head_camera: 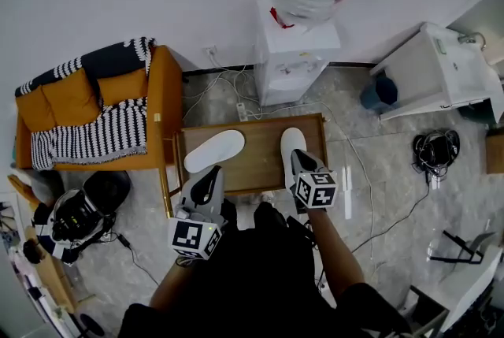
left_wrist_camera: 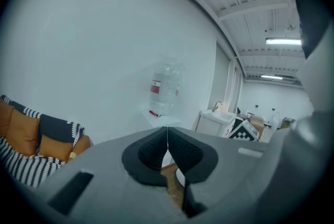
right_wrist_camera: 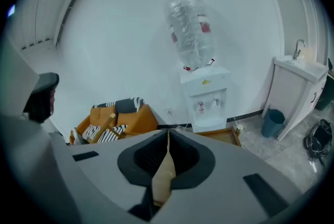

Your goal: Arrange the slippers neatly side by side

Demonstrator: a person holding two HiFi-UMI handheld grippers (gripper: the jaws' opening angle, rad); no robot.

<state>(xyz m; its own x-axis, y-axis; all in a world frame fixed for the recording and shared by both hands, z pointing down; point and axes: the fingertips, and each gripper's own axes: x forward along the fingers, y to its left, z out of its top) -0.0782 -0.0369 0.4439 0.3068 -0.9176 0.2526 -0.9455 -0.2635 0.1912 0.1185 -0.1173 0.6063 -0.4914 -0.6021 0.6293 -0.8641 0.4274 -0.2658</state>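
Observation:
Two white slippers lie on a small wooden table (head_camera: 256,167) in the head view. The left slipper (head_camera: 214,150) lies slanted, toe toward the right. The right slipper (head_camera: 293,143) points straight away from me. My left gripper (head_camera: 206,185) hovers at the table's near edge, just short of the left slipper, and its jaws (left_wrist_camera: 167,134) are shut on nothing. Over the near end of the right slipper sits my right gripper (head_camera: 298,160). Its tips (right_wrist_camera: 168,137) meet, and only the brown table top shows below them.
A water dispenser (head_camera: 295,53) stands behind the table against the wall. An orange armchair (head_camera: 87,112) with a striped blanket is at the left. A white sink cabinet (head_camera: 441,68) and a blue bin (head_camera: 380,92) are at the right. Cables run over the floor.

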